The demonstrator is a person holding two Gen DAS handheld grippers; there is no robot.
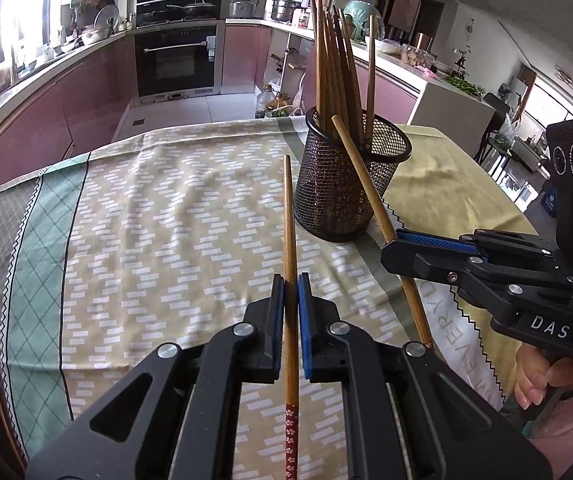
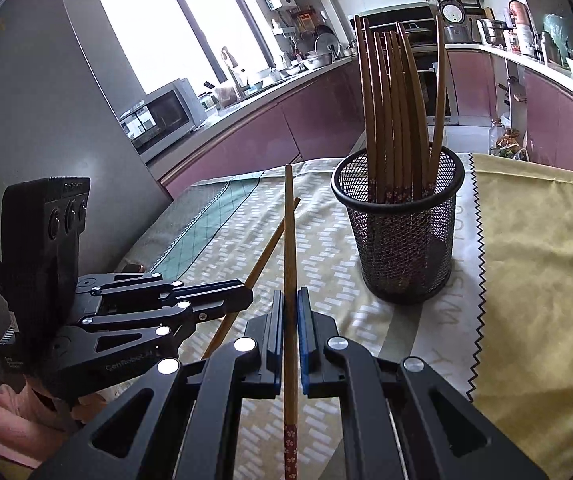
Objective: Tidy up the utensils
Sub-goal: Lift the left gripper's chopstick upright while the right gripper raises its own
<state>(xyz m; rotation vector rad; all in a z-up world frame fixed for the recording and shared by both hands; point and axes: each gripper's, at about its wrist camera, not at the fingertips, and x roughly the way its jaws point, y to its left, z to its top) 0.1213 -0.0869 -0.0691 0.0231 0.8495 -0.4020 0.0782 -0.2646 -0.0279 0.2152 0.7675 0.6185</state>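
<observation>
Gripping one brown bamboo chopstick with a red flowered end (image 1: 290, 240) in my left tool (image 1: 291, 280), pads closed tight on its shaft, thin tip pointing forward over the surface. My right tool (image 2: 291, 296) is clamped the same way on a second matching chopstick (image 2: 291, 248). Both sticks are lifted off the patterned beige-and-green tablecloth (image 1: 158, 208). Black wire-mesh round holder (image 1: 338, 196) stands upright on the cloth, ahead and between both tools, holding a bundle of matching chopsticks (image 2: 394, 104) standing on end. In the right view the two held sticks cross.
</observation>
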